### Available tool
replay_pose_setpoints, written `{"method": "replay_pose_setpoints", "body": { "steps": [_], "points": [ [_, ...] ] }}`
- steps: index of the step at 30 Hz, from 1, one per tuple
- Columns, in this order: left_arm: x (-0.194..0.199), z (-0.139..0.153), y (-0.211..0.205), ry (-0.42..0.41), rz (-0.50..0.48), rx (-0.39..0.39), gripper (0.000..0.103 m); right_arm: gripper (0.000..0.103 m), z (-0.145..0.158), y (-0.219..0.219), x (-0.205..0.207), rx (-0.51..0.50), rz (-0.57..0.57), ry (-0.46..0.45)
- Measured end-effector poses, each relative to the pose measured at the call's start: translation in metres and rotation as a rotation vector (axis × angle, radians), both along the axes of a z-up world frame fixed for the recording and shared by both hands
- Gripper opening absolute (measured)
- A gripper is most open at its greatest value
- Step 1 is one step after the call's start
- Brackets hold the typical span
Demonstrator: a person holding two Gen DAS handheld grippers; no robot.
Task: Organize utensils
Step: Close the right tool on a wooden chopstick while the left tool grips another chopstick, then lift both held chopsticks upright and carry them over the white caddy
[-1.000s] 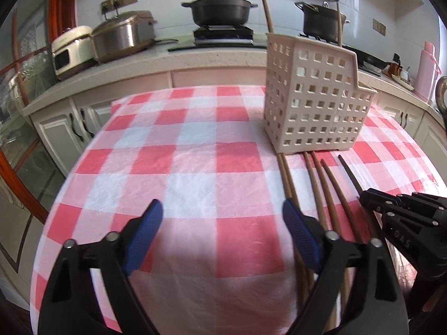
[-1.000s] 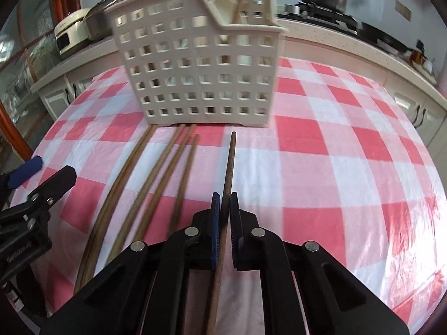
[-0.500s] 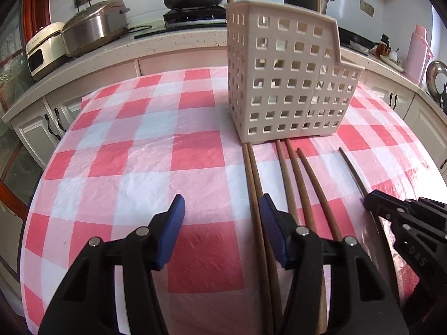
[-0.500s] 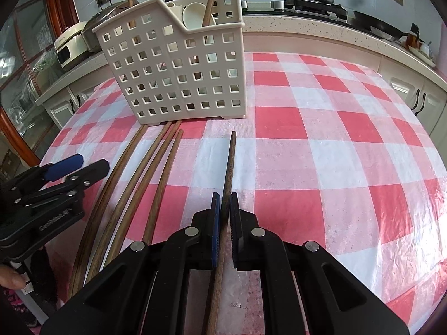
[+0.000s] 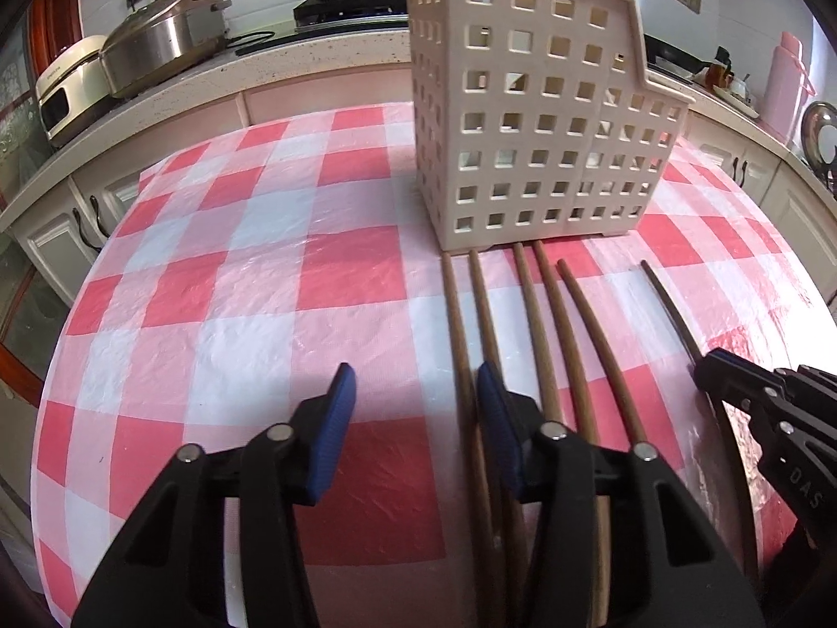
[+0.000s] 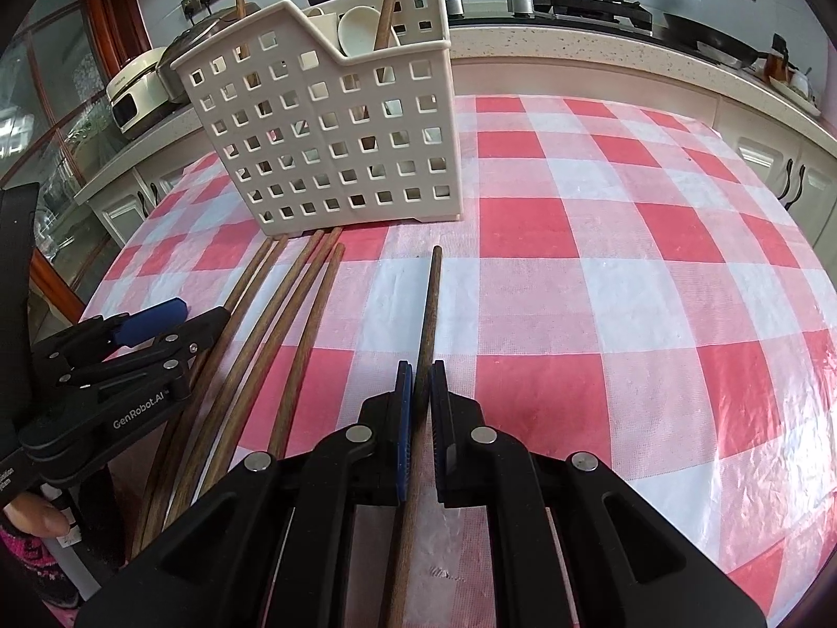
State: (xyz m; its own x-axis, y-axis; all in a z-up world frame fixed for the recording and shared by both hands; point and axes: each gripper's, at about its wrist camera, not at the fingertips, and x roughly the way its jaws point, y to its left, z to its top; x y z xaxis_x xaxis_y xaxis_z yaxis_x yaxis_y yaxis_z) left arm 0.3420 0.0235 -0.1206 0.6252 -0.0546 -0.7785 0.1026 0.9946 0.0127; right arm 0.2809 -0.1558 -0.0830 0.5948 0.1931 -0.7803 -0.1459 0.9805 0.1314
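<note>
The right gripper (image 6: 417, 374) is clamped on a dark chopstick (image 6: 430, 293) lying on the checked tablecloth (image 6: 628, 288), its tip pointing toward the white utensil basket (image 6: 335, 141). The left gripper (image 5: 413, 403) is closing around the leftmost chopstick (image 5: 454, 324) of five brown ones lying in front of the basket; its pads are not yet pressing it

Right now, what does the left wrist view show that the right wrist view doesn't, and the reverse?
Left wrist only: the left gripper from behind, its jaws closing around the leftmost brown wooden chopstick, pads not yet pressing, and a pink bottle on the counter.

Right wrist only: the right gripper shut on the lone dark wooden chopstick, and white spoons inside the basket.

Both: the white perforated plastic basket, the red-and-white checked tablecloth and the loose chopsticks.
</note>
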Motion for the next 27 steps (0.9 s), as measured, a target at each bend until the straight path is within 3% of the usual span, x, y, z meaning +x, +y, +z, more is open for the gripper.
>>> {"method": "replay_pose_setpoints", "body": {
  "steps": [2, 7, 14, 19, 27],
  "points": [
    [-0.001, 0.000, -0.004, -0.004, -0.015, 0.006, 0.036, 0.007, 0.000, 0.000, 0.000, -0.001, 0.000, 0.000],
    [-0.005, 0.000, -0.013, -0.012, -0.054, 0.026, 0.010, 0.007, 0.000, 0.004, 0.003, -0.037, 0.020, 0.003],
    [-0.009, -0.001, -0.010, -0.008, -0.061, 0.016, 0.007, 0.007, 0.002, 0.012, 0.007, -0.113, 0.060, 0.008],
    [-0.013, 0.002, -0.004, -0.013, -0.046, 0.002, 0.007, 0.007, 0.004, 0.008, 0.004, -0.091, 0.038, -0.004],
    [-0.030, 0.025, 0.004, -0.098, -0.014, 0.000, 0.006, 0.007, 0.027, 0.000, -0.007, -0.051, 0.012, -0.078]
  ]
}}
